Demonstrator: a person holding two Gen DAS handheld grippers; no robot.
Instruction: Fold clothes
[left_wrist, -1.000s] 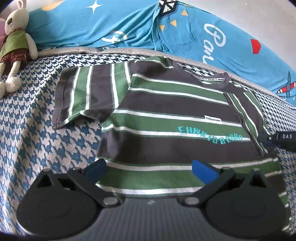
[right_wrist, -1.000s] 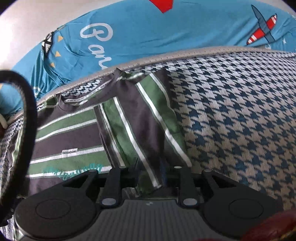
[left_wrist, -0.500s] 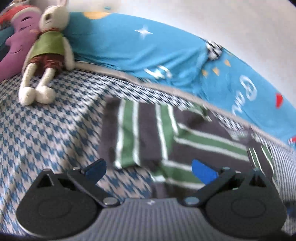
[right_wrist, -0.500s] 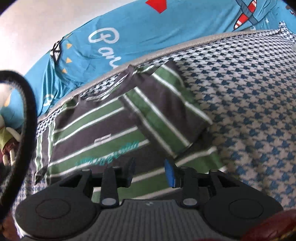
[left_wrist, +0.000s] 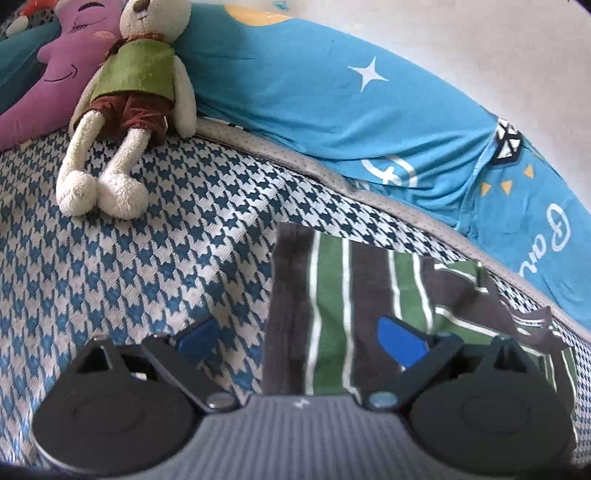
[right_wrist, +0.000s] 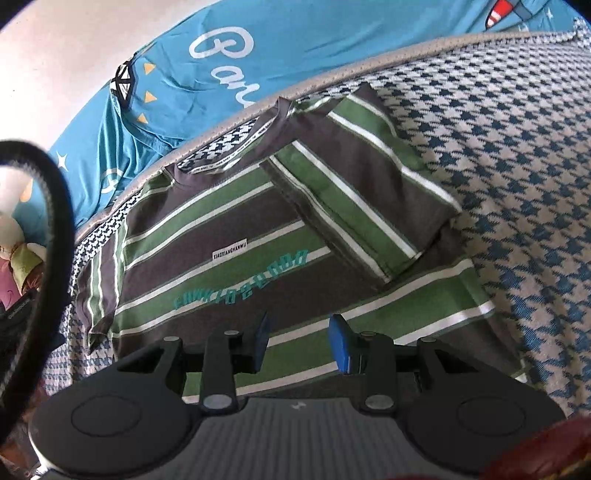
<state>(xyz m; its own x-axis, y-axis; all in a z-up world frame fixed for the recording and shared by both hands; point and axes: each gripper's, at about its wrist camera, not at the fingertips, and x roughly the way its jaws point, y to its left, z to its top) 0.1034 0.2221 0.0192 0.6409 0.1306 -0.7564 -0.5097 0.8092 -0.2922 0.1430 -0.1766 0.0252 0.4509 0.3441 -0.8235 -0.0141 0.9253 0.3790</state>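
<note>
A dark grey and green striped T-shirt (right_wrist: 236, 236) lies flat on the houndstooth bedspread (right_wrist: 517, 155). Its right sleeve (right_wrist: 362, 192) is folded inward over the chest. The other sleeve (left_wrist: 325, 295) lies spread out flat in the left wrist view. My left gripper (left_wrist: 299, 338) hangs open over that sleeve's outer edge, its blue pads wide apart and empty. My right gripper (right_wrist: 299, 341) stands open above the shirt's lower stripes, holding nothing.
A plush rabbit (left_wrist: 129, 103) and a purple plush (left_wrist: 48, 74) lie at the far left by a blue printed quilt (left_wrist: 351, 107) along the bed's back edge. A black cable (right_wrist: 55, 206) curves at the left of the right wrist view.
The right gripper let go of the sleeve, opened and drew back toward the hem. The left gripper swung left from the shirt's body to the spread sleeve.
</note>
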